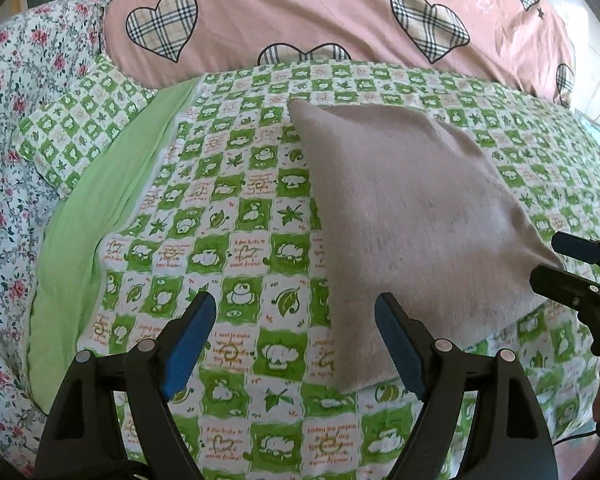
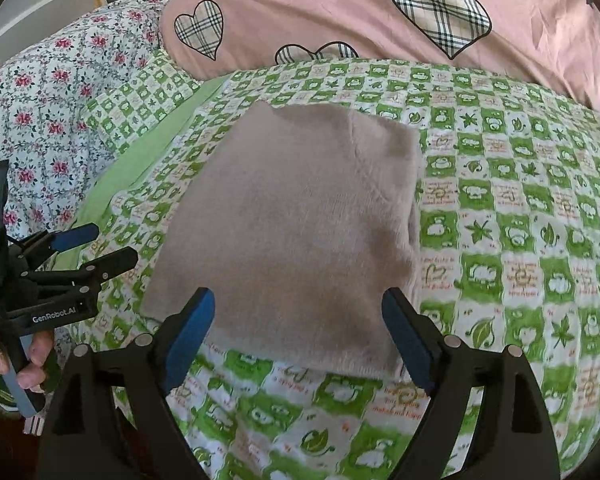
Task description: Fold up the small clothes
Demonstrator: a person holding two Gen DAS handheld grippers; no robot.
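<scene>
A folded beige knit garment (image 1: pixel 412 216) lies flat on the green-and-white checked bedsheet (image 1: pixel 228 208); it also shows in the right wrist view (image 2: pixel 300 232). My left gripper (image 1: pixel 296 312) is open and empty, above the sheet just left of the garment's near edge. My right gripper (image 2: pixel 298 312) is open and empty, over the garment's near edge. The right gripper also shows at the right of the left wrist view (image 1: pixel 556 260), open beside the garment's right corner. The left gripper shows at the left of the right wrist view (image 2: pixel 100 246), open.
A pink quilt with plaid hearts (image 1: pixel 320 16) lies bunched across the back of the bed. A floral quilt (image 1: pixel 16 128) covers the left side. A plain green strip of sheet (image 1: pixel 100 208) runs along the left. A hand (image 2: pixel 24 360) holds the left gripper's handle.
</scene>
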